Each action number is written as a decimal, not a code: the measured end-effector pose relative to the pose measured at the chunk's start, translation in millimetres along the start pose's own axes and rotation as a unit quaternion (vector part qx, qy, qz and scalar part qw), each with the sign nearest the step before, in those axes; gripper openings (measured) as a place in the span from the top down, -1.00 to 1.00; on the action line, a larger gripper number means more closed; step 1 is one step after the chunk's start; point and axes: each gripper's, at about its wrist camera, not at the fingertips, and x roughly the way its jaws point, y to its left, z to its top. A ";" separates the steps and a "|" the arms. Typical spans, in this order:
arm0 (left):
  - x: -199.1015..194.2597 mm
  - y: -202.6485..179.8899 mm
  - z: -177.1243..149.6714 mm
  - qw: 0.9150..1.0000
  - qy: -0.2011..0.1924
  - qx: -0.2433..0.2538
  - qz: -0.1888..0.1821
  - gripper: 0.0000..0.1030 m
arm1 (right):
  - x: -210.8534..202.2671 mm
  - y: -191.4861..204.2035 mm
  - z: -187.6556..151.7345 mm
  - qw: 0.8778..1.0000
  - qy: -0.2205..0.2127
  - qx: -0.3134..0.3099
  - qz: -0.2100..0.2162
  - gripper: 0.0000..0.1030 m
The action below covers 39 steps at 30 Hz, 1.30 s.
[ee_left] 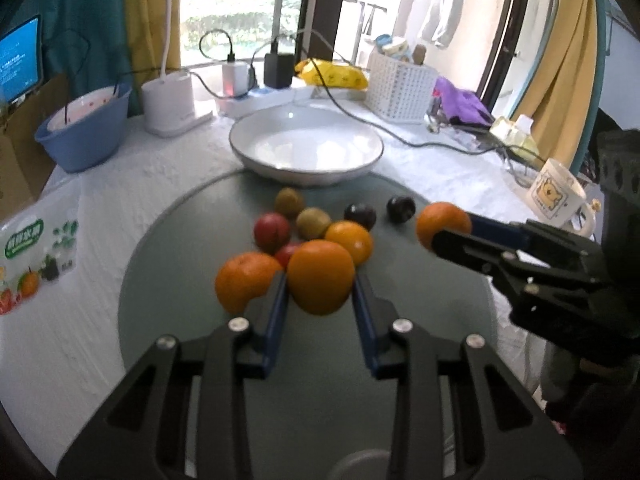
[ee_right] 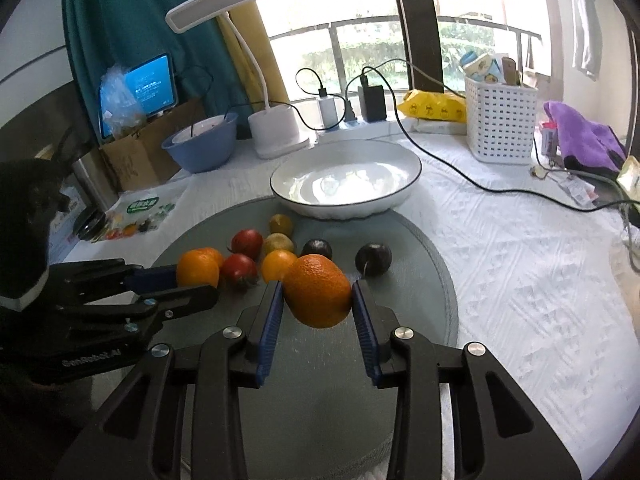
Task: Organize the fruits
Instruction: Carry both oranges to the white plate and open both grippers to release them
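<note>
Both tongs are clamped on an orange: the left tongs (ee_left: 320, 280) hold one orange (ee_left: 321, 277) just above the round grey mat (ee_left: 168, 300) on the counter (ee_right: 520, 280), and the right tongs (ee_right: 318, 290) grip another orange (ee_right: 318, 290) to their right. The other fruit (ee_right: 276, 250) lies clustered on the mat, near the white bowl (ee_right: 346, 178) at its far edge.

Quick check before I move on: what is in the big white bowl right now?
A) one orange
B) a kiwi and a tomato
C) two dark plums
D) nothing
D: the white bowl shows only bare glossy interior, while each gripper, left gripper and right gripper, is shut on an orange short of it.
</note>
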 end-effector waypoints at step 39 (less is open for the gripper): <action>70.6 37.1 96.4 1.000 -0.008 -0.018 -0.010 0.34 | 81.8 -20.8 78.5 0.999 0.018 -0.025 -0.012 0.27</action>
